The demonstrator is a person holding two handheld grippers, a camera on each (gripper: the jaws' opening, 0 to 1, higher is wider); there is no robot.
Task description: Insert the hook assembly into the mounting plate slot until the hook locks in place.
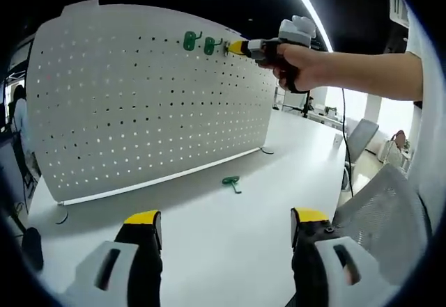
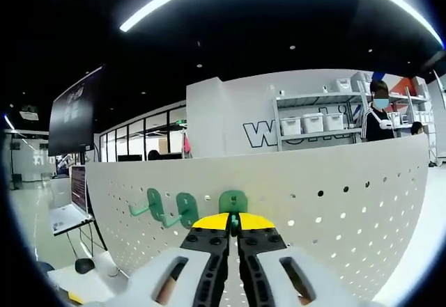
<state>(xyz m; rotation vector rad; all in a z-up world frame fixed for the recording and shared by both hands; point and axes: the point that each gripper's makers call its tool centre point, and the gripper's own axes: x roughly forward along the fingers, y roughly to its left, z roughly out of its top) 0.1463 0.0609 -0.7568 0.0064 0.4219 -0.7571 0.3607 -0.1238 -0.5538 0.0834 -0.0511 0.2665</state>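
A white pegboard (image 1: pixel 139 105) stands upright on the white table (image 1: pixel 230 251). Two green hooks (image 1: pixel 189 40) (image 1: pixel 209 45) hang near its top edge. In the right gripper view those hooks (image 2: pixel 155 202) (image 2: pixel 185 208) sit just left of my right gripper (image 2: pixel 234 221), which is shut on a third green hook (image 2: pixel 233 201) held against the pegboard (image 2: pixel 334 202). The left gripper view shows that right gripper (image 1: pixel 235 48) at the board's upper right, held by a hand (image 1: pixel 300 67). Another green hook (image 1: pixel 231 182) lies on the table in front of the board. My left gripper (image 1: pixel 226 218) hovers open low over the table.
A mesh chair (image 1: pixel 380 209) stands at the table's right edge, beside the person's arm (image 1: pixel 369 74). Behind the board are shelves with white bins (image 2: pixel 313 122), a person (image 2: pixel 380 115) and a laptop (image 2: pixel 66 216) at the left.
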